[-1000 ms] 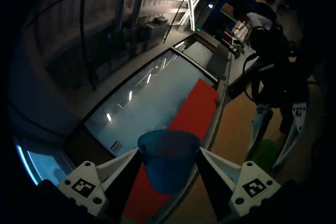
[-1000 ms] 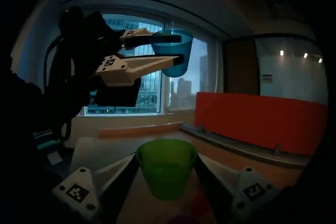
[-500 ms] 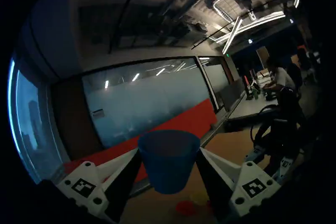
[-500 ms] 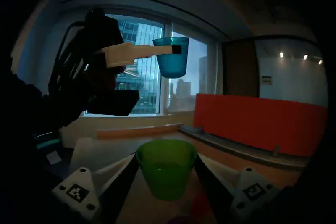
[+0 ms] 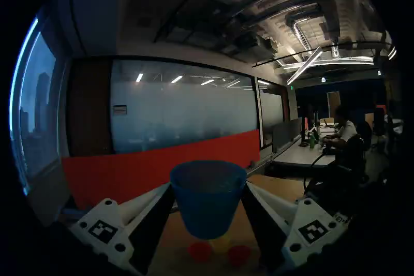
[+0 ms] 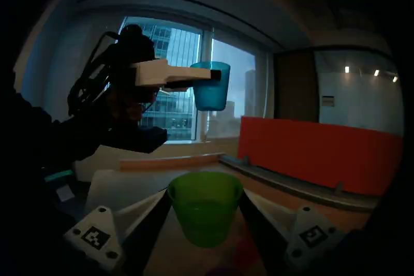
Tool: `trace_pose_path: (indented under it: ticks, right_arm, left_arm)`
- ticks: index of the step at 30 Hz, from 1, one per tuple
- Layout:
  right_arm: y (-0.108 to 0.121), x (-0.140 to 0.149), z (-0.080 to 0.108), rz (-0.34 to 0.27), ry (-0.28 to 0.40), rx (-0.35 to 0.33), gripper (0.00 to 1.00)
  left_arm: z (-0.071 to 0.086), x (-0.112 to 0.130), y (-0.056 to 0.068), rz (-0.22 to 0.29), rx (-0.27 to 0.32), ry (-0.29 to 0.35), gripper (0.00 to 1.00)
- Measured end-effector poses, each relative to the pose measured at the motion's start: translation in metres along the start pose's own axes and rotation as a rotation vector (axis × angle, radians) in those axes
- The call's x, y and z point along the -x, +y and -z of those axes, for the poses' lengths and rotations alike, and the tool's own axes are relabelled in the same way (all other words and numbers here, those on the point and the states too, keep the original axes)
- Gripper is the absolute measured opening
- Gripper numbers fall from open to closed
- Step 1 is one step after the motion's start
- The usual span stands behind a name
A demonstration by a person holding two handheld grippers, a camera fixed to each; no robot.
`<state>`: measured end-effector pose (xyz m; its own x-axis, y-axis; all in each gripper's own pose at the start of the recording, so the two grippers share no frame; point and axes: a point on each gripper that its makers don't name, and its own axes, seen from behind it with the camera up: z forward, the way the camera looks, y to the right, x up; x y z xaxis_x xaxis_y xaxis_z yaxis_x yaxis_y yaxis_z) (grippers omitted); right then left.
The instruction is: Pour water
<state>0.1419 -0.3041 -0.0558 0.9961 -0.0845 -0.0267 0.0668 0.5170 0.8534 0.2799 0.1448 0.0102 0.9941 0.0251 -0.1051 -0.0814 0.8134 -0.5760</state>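
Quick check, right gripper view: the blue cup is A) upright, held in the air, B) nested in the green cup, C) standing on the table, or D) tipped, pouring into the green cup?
A: the blue cup hangs rim-up between the left tongs, well apart from the green cup in the right tongs.

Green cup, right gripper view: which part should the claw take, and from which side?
Take the green cup by its wall just under the rim, coming in level from the side, one finger on each flank. It stands upright, seemingly with liquid inside, and widens toward the rim, so a squeeze there should resist slipping down. The right claw grips it so.
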Motion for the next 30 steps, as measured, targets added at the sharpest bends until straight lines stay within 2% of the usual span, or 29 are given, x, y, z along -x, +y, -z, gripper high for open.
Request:
trace_pose_path:
  ticks: [12,20,30]
  right_arm:
    - [0.0,0.001,0.005,-0.001,-0.017,0.01,0.91]
    - [0.006,0.0,0.018,0.002,-0.03,0.031,0.91]
    - [0.011,0.0,0.032,0.013,-0.045,0.055,0.91]
  left_arm:
    - [0.013,0.035,-0.002,0.003,-0.012,-0.032,0.85]
    - [0.023,0.063,-0.003,0.003,-0.023,-0.063,0.85]
    - [0.033,0.087,0.0,0.032,-0.021,-0.085,0.85]
